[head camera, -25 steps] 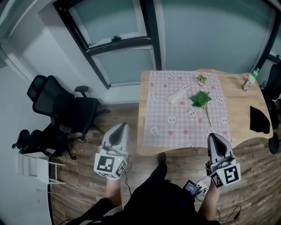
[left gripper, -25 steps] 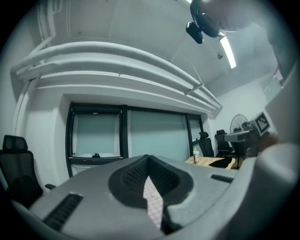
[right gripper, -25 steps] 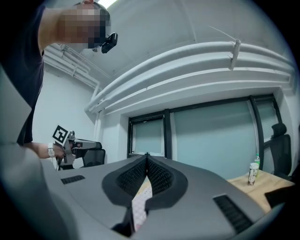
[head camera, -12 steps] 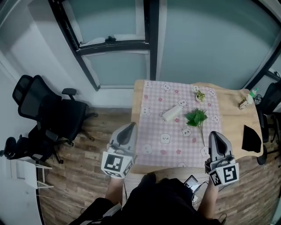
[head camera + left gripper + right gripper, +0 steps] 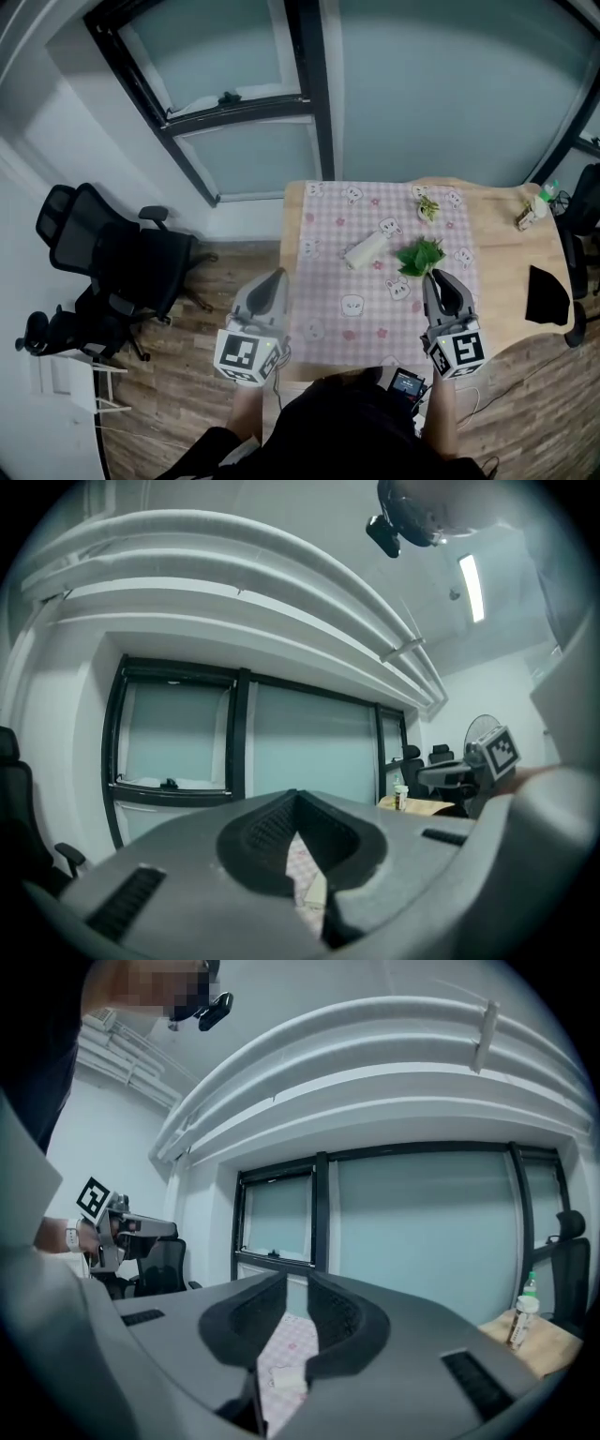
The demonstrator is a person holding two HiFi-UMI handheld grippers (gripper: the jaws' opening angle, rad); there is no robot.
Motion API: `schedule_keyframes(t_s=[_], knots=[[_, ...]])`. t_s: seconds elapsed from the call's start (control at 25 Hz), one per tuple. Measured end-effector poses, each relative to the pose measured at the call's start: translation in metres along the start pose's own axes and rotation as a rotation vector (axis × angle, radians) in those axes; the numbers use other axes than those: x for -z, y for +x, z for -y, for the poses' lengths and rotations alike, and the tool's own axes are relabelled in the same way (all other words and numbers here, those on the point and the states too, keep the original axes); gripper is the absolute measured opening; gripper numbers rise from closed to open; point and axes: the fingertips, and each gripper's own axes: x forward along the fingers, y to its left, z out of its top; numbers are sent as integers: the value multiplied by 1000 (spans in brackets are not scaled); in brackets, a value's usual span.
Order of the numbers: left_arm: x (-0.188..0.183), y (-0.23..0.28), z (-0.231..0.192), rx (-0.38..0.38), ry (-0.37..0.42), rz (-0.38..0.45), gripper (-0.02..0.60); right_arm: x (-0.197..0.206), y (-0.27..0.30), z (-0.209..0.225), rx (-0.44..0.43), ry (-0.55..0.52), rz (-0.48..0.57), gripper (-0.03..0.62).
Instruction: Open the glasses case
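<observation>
The white glasses case (image 5: pixel 364 250) lies shut on the pink checked cloth (image 5: pixel 323 281) of the wooden table (image 5: pixel 506 258), beside a green sprig (image 5: pixel 420 255). My left gripper (image 5: pixel 275 274) hovers off the table's near left corner, well short of the case, its jaws shut and empty (image 5: pixel 296 797). My right gripper (image 5: pixel 435 275) is over the cloth's near right part, just in front of the sprig. Its jaws are opening, a narrow gap between them and nothing in it (image 5: pixel 297 1281). Through that gap the case (image 5: pixel 289 1382) shows far ahead.
Black office chairs (image 5: pixel 103 253) stand left of the table on the wood floor. A small bottle (image 5: pixel 534 206) and a black object (image 5: pixel 547 295) sit at the table's right end. A small potted plant (image 5: pixel 428 207) stands at the cloth's far edge. Windows lie behind.
Both grippers have come closer to the table. The right one now reaches over the cloth's near edge beside the sprig, and the left one is at the table's near left corner.
</observation>
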Motion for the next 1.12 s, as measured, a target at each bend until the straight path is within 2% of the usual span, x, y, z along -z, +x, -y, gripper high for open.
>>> schedule_keyframes(t_s=[0.08,0.12,0.28,0.36,0.52,0.68,0.8,0.88,1.0,1.12], knots=[[0,1,-3,-8,9,-3,0,17,11,-2,-22,-11,-35,189],[1,1,-3,-14,5,-5,0,26,16,-2,-23,-33,-56,202],[10,-3,-10,-37,3,-30,0,54,40,-2,-2,-125,-115,201],[17,-7,-20,-52,1,-49,0,76,63,-3,8,-203,-185,200],[38,-24,-41,-109,-12,-104,0,144,126,-19,21,-461,-347,197],[61,-50,-63,-164,-26,-185,0,236,192,-55,-36,-624,-441,167],[69,-75,-77,-193,-15,-249,0,305,225,-76,-85,-682,-546,167],[78,-94,-89,-221,-2,-297,0,335,238,-87,-109,-694,-601,167],[90,-112,-104,-272,-19,-342,0,359,249,-89,-103,-696,-649,167],[97,-113,-106,-260,0,-365,0,369,253,-85,-92,-698,-679,167]])
